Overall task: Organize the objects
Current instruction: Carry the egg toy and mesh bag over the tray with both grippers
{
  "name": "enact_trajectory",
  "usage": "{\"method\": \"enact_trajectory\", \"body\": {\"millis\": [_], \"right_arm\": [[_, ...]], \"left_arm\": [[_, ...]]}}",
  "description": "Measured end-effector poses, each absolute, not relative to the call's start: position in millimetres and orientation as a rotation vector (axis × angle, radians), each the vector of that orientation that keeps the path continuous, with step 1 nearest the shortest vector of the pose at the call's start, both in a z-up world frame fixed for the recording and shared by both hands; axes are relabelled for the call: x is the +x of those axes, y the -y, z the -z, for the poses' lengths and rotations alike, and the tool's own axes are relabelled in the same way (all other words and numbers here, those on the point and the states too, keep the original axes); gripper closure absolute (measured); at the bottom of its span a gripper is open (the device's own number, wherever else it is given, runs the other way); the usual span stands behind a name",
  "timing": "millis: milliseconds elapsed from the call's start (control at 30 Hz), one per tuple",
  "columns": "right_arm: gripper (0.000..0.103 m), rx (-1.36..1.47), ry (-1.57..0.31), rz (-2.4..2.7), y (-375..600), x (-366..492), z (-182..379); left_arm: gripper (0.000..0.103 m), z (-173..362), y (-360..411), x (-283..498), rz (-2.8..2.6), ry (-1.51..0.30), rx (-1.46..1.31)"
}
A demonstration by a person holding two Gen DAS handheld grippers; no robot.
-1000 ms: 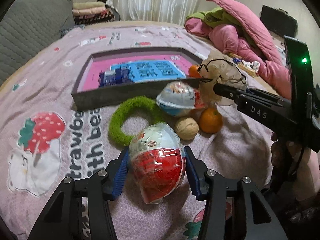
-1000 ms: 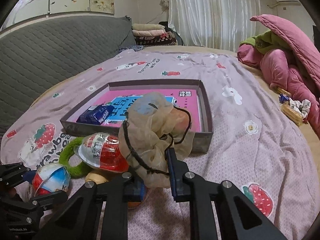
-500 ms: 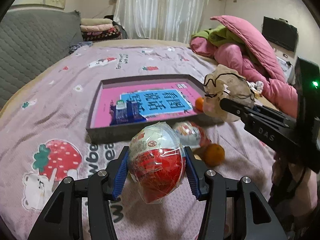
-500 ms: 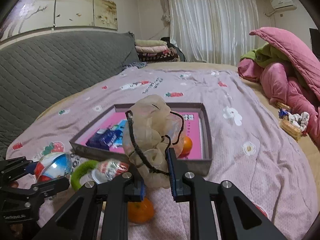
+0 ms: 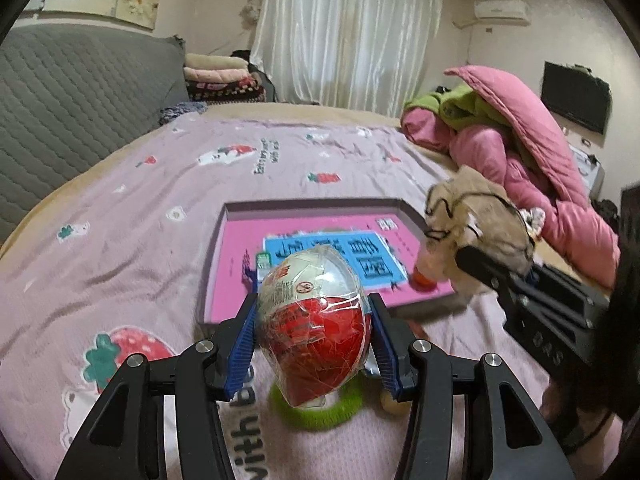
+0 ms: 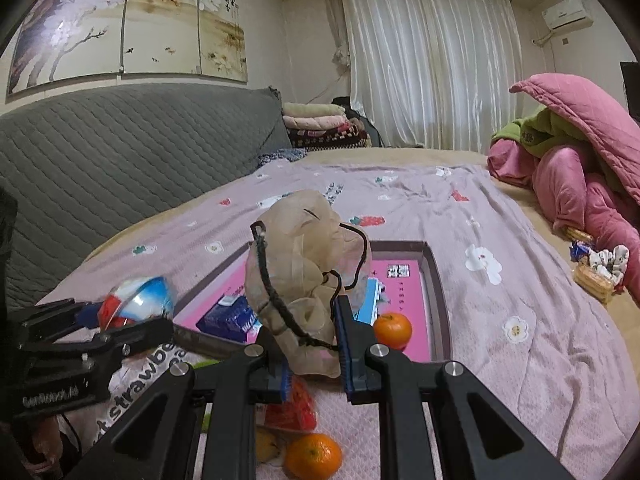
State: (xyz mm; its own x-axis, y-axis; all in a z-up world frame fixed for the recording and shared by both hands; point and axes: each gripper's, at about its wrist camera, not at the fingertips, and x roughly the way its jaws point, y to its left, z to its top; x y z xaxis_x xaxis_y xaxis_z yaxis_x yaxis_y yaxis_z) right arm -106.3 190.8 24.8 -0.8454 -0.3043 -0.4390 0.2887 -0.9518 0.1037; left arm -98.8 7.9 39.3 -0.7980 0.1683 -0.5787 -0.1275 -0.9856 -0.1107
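- Left tongs (image 5: 313, 336) clamp a red-and-white foil-wrapped egg toy (image 5: 314, 330) sideways, lifted above the bed (image 5: 120, 216), likely bound for the shallow grey tray with pink lining (image 5: 240, 268) mid-bed.
- Right tongs (image 6: 312, 346) narrow, pinching a beige mesh drawstring pouch (image 6: 304, 276) over the tray's near edge.

White curtains (image 6: 432, 64), a pink quilt (image 6: 580, 168) and a wall painting (image 6: 120, 20).

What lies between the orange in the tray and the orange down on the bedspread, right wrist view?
In the right wrist view, the tray's near wall and the right gripper, shut on the mesh pouch, separate the tray orange from the bedspread orange.
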Motion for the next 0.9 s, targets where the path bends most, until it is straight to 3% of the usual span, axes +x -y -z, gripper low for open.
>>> {"method": "enact_trajectory", "body": {"millis": [533, 900], "right_arm": [[0.084, 0.567, 0.027, 2.793, -187, -121, -40], [0.084, 0.579, 0.024, 2.793, -180, -149, -39]], "left_arm": [[0.049, -62, 2, -148, -2.914, 0.114, -0.874], [0.049, -41, 10, -198, -2.921, 0.1, -0.978]]}}
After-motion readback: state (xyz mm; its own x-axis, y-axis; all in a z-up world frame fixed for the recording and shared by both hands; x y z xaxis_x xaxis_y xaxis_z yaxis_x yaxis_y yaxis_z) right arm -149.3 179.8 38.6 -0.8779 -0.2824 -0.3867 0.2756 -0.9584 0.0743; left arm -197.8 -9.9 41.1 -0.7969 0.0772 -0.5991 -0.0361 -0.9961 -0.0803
